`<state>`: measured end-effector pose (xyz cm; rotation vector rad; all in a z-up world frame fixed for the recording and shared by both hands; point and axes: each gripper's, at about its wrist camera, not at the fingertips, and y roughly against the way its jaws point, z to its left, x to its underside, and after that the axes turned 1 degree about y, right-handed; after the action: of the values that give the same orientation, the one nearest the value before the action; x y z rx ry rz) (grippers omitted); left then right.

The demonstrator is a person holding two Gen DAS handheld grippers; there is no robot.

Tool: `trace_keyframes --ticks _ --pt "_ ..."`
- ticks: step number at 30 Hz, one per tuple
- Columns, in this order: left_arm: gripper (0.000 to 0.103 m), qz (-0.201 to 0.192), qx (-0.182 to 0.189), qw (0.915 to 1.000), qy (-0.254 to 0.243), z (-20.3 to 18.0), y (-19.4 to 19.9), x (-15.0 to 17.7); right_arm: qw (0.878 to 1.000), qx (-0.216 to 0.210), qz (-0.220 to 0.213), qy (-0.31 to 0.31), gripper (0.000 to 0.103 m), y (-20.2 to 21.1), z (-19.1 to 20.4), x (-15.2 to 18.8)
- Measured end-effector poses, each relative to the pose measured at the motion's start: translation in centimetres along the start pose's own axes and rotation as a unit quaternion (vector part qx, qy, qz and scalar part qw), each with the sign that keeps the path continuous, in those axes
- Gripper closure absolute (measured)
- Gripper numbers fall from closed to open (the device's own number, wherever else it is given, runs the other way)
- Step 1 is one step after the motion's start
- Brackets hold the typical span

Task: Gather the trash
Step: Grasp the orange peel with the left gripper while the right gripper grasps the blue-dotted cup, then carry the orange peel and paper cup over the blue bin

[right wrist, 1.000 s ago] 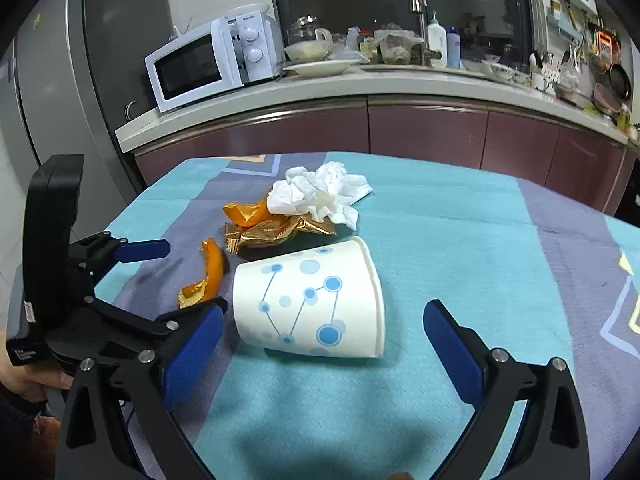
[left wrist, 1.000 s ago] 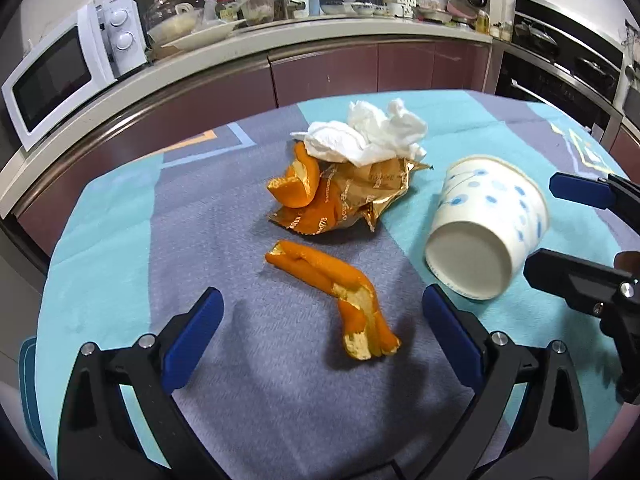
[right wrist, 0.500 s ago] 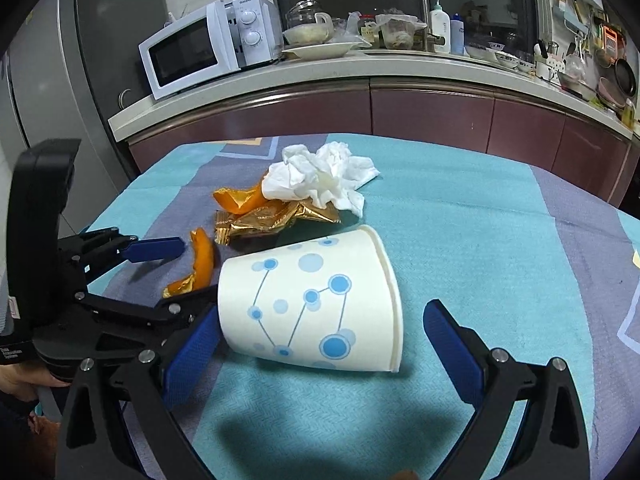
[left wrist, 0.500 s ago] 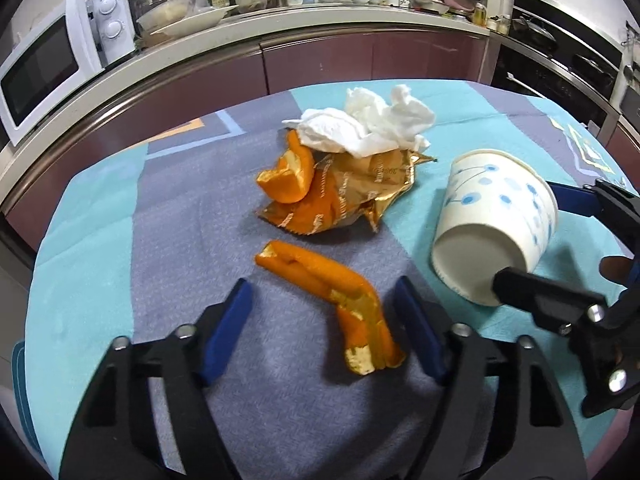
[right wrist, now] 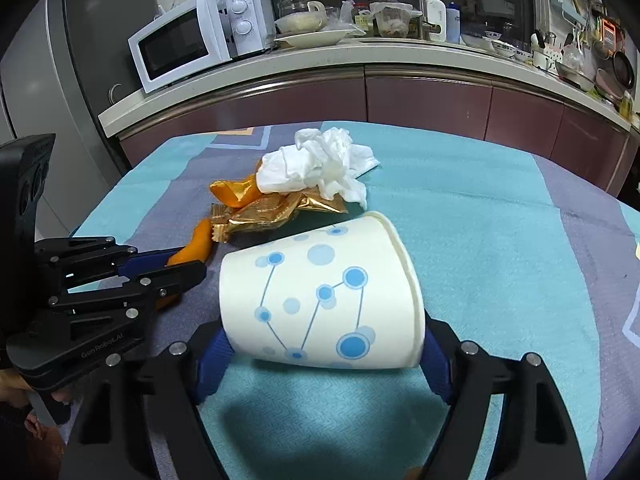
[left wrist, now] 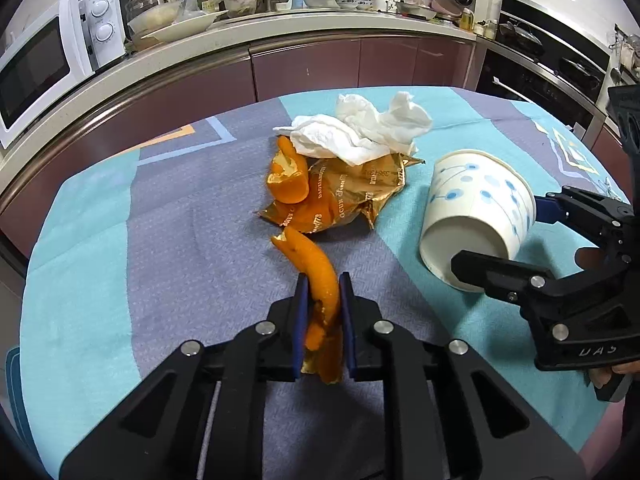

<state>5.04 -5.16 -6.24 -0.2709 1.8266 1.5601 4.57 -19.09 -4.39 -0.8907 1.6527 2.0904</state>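
Left hand-held gripper (left wrist: 323, 308) pitched down at the desk (left wrist: 100, 264), jaws just closed onto the peel (left wrist: 316, 276): blue pads pinch the near half from both sides, far end curls out ahead toward the wrapper (left wrist: 352, 196). Peel appears to still lie on the cloth, can't tell for sure.

Right hand-held gripper (right wrist: 320, 350) also angled down, jaws just been narrowing around the cup (right wrist: 320, 296). Cup lies on its side, rim to the right in the right view, base to the left. Left pad (right wrist: 212, 364) sits at the base corner, the right one at the rim; contact looks likely on both sides, but the cup's lower edge hides the pad faces, so I can't confirm a firm squeeze.

The two grippers are side by side, near each other, not touching. Part of a hand (right wrist: 16, 384) shows under the left unit.

Rest of the trash: wrapper mid-desk, second peel (left wrist: 290, 178) on its left edge, tissue (left wrist: 360, 132) piled on the far side. Cup just beside the wrapper.
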Motion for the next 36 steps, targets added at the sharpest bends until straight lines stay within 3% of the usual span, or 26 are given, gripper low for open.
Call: trace_keyframes --ticks 16,26,36 --pt "0.091 -0.031 -0.001 0.9991 0.028 2.0 3.0 1.0 0.999 -0.010 -0.035 0.010 0.027 2.5 1.0 -0.4" --pt "0.091 -0.069 -0.039 0.9959 0.044 4.8 7.5 1.2 0.997 -0.021 -0.054 0.045 0.027 3.9 4.3 -1.9" --pt "0.091 -0.111 -0.103 0.9843 0.092 10.7 13.8 2.9 0.991 -0.055 -0.071 0.098 0.027 4.1 10.8 -4.6"
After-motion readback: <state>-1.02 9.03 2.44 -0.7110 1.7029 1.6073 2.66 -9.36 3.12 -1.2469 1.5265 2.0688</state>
